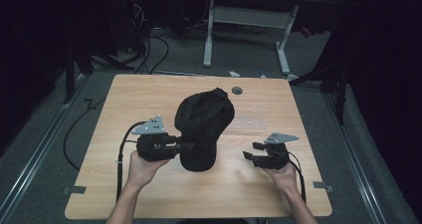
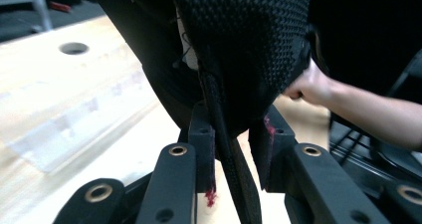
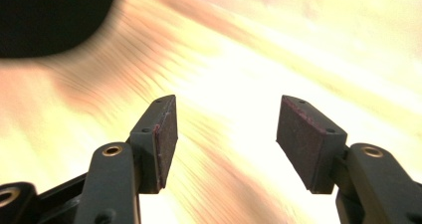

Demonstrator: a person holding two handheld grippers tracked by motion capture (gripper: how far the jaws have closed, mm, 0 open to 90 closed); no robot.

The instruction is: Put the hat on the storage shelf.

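Two grippers going here. My left gripper (image 2: 234, 154) has its fingers (image 2: 201, 149) pinched tight on the black cap's (image 1: 204, 127) edge, cap hanging right off my fingertips above the wooden table (image 1: 149, 92). My right gripper (image 3: 226, 134) sits spread wide, nothing between its fingers (image 3: 166, 134), cap well off to their side.
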